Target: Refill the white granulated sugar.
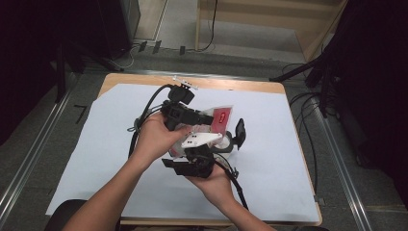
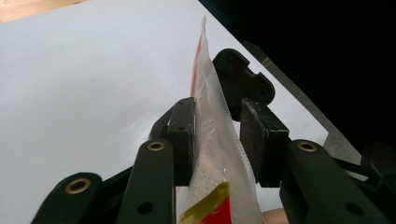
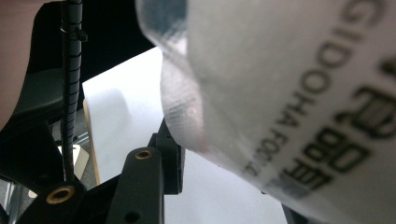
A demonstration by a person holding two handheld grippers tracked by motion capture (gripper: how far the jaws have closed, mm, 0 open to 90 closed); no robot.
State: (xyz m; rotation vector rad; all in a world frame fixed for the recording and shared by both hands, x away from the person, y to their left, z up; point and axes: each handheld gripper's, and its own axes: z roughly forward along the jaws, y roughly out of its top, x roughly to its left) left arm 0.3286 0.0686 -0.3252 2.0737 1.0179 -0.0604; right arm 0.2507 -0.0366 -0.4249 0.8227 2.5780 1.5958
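Printed plastic of the packet (image 3: 289,93) is lying closest, held up over the white-covered bench (image 1: 269,163) so both tools can work it. Left hand-held gripper (image 2: 217,140) is straddling its edge, one pad touching, the other apart. Right hand-held gripper (image 1: 226,139) is reaching from below; its grip I cannot tell.

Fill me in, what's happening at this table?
A person works over a table covered in white paper with a gripper in each hand. The left gripper has a clear plastic pouch with red and yellow print standing upright between its jaws; the left pad touches it, while a gap shows at the right pad. The right gripper sits close beside the left gripper, the pouch's printed face right in front of its camera. Whether it grips the pouch is unclear.
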